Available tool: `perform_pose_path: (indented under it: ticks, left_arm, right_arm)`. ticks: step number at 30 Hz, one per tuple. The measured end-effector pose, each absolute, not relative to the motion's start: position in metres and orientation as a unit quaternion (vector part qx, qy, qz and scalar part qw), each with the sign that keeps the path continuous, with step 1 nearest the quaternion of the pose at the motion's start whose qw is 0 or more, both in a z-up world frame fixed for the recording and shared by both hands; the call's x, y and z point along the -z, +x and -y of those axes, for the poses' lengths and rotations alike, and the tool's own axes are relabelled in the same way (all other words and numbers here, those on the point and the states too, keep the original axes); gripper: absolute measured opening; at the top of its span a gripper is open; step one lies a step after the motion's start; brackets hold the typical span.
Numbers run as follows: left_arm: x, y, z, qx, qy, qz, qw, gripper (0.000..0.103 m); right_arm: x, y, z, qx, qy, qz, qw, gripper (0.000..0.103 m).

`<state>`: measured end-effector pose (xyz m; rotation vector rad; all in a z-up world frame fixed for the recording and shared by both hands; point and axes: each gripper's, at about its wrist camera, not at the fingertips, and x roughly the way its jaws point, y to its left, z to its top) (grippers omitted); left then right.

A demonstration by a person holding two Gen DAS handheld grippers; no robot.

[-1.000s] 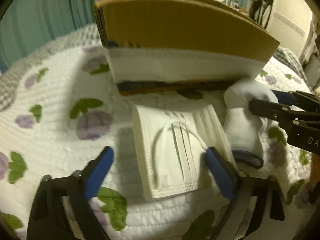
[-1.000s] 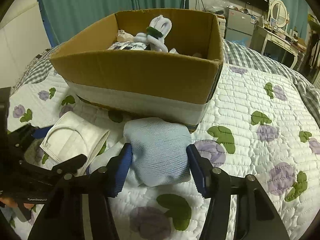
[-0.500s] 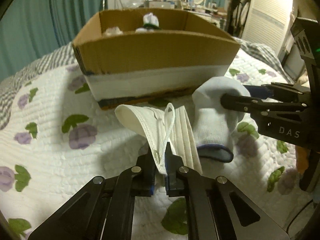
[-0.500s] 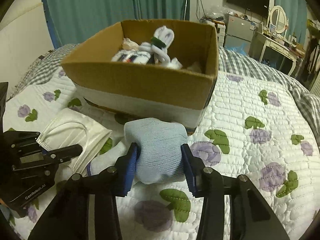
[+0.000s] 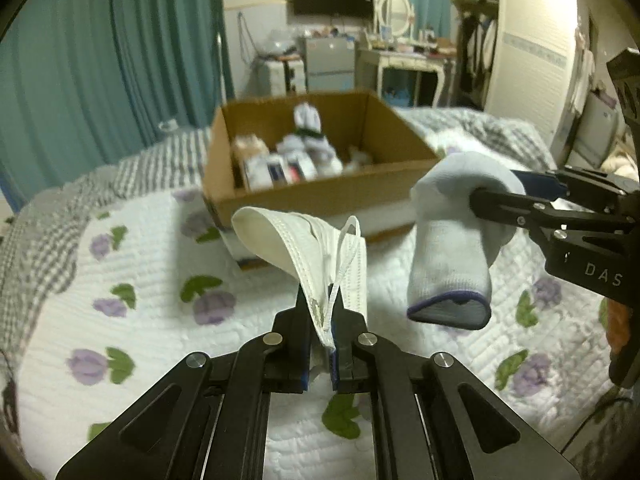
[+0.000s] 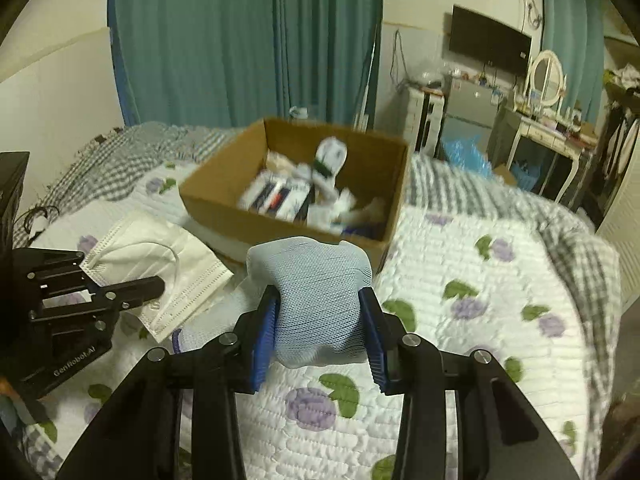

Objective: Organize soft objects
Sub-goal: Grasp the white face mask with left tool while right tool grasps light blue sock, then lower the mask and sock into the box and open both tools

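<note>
My left gripper (image 5: 320, 316) is shut on a stack of white face masks (image 5: 304, 248) and holds it above the bed. The masks also show in the right wrist view (image 6: 160, 264), with the left gripper (image 6: 152, 284) at the left. My right gripper (image 6: 320, 320) is shut on a pale blue-white sock (image 6: 316, 292). In the left wrist view the sock (image 5: 452, 248) hangs cuff-down from the right gripper (image 5: 496, 196), off the quilt. A cardboard box (image 5: 320, 196) with several soft items in it stands behind both, also seen from the right wrist (image 6: 224, 200).
A white quilt with purple flowers (image 6: 480, 312) covers the bed; a checked blanket (image 6: 120, 160) lies at its far edge. Teal curtains (image 5: 100, 60), a dressing table (image 6: 552, 132) and a wall television (image 6: 488, 44) stand behind the bed.
Both grippers have shut on their items and lifted them off the quilt. The box now shows from higher up, with its contents in view.
</note>
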<state>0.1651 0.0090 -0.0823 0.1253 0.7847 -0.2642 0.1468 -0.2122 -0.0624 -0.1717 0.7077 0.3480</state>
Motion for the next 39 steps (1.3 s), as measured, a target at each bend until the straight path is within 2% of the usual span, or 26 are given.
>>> perform_pose_path:
  ticks: [10, 19, 25, 31, 35, 39]
  left_arm:
    - [0.02, 0.163, -0.015, 0.119, 0.066, -0.322, 0.937, 0.006]
    - [-0.009, 0.207, -0.01, 0.104, 0.07, -0.296, 0.947, 0.006]
    - [-0.002, 0.259, 0.003, 0.102, 0.072, -0.307, 0.944, 0.006]
    - [0.028, 0.307, 0.018, 0.11, 0.08, -0.329, 0.934, 0.007]
    - [0.048, 0.332, 0.023, 0.106, 0.086, -0.342, 0.93, 0.011]
    - [0.066, 0.344, 0.025, 0.101, 0.095, -0.359, 0.923, 0.012]
  right_arm:
    - [-0.001, 0.147, 0.223, -0.148, -0.099, -0.29, 0.94, 0.039]
    - [-0.029, 0.192, 0.215, -0.145, -0.102, -0.272, 0.946, 0.039]
    - [-0.019, 0.247, 0.206, -0.138, -0.12, -0.285, 0.941, 0.039]
    - [0.015, 0.301, 0.196, -0.143, -0.132, -0.31, 0.93, 0.039]
    - [0.044, 0.331, 0.193, -0.146, -0.125, -0.33, 0.924, 0.039]
    - [0.059, 0.344, 0.186, -0.148, -0.145, -0.322, 0.924, 0.041]
